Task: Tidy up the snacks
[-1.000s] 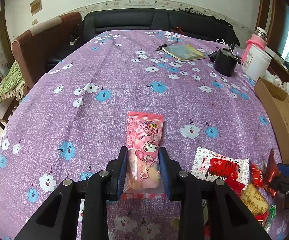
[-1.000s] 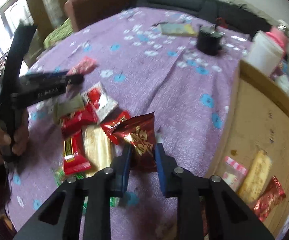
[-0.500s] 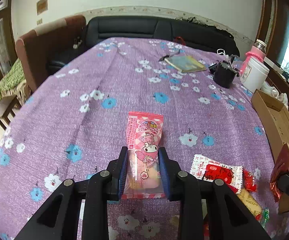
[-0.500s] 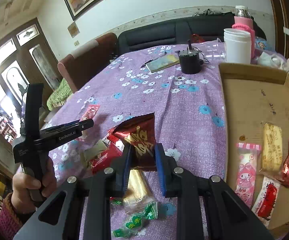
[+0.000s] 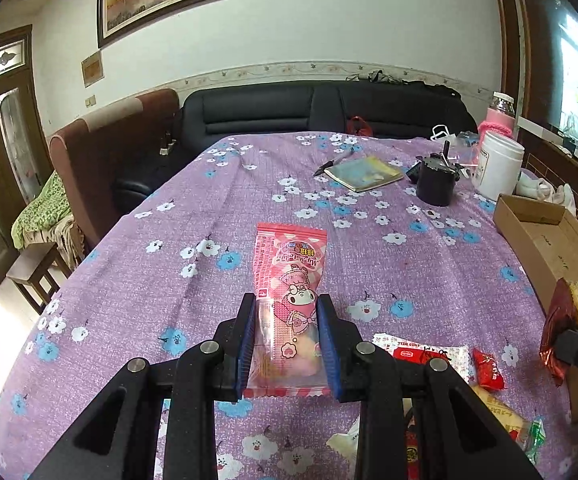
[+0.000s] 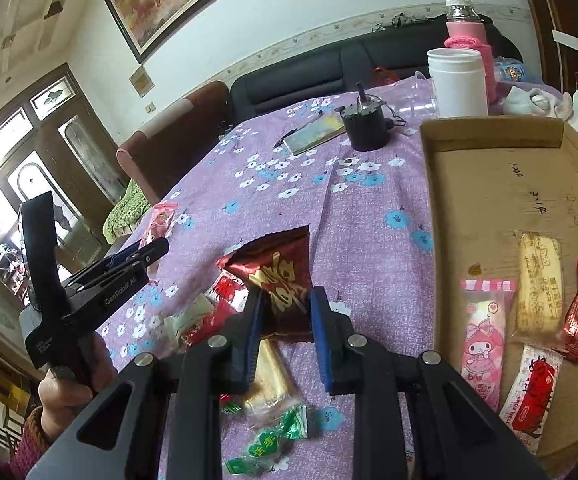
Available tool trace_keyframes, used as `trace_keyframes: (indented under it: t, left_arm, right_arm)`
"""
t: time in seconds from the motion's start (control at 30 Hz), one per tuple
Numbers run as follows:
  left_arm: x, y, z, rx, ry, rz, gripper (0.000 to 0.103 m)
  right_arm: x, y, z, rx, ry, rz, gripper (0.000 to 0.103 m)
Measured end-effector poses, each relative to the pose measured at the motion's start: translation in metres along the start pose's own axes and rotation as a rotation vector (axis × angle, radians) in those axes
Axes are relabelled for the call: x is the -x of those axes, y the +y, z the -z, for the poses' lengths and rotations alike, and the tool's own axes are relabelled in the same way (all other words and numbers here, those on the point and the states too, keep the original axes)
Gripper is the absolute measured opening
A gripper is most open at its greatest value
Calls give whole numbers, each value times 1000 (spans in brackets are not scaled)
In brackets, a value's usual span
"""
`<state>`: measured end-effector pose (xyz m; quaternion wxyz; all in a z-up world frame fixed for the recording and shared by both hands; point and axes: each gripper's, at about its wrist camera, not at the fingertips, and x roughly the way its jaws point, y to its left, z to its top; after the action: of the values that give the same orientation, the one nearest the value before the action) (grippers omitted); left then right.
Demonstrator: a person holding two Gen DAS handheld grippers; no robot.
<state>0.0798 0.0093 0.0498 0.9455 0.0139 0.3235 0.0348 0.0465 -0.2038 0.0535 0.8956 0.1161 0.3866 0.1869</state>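
now left tongs (image 5: 288, 342) clamp the pink snack (image 5: 289, 308); right tongs (image 6: 286, 330) clamp the red packet (image 6: 279, 284).

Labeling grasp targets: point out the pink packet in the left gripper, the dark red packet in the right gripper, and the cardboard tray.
pink packet (image 5: 289, 280), left wrist view, printed front above the fingers.
dark red packet (image 6: 279, 276), right wrist view, gold lettering on its front.
cardboard tray (image 6: 489, 184), right wrist view, bare floor near the far wall.

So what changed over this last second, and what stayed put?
Both grippers rose off the table. The right gripper carried its dark red snack packet up from the pile toward the cardboard box. The left gripper stayed clamped on the pink snack packet. Nothing released.
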Motion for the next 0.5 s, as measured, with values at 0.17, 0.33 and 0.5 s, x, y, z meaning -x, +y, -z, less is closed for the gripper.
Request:
trace_keyframes:
  t: [0.17,0.33,0.5]
  left_arm:
    - [1,0,0,-2,-4,-9,31]
    - [0,-3,1,-10,-4,-13,31]
    - [1,-5,1,-17,-10,-15,31]
  right_arm:
    - [0,1,0,5,-2,2,23]
    - [1,0,0,6,-4,5,23]
    - [3,-1,-2,7,-7,9,23]
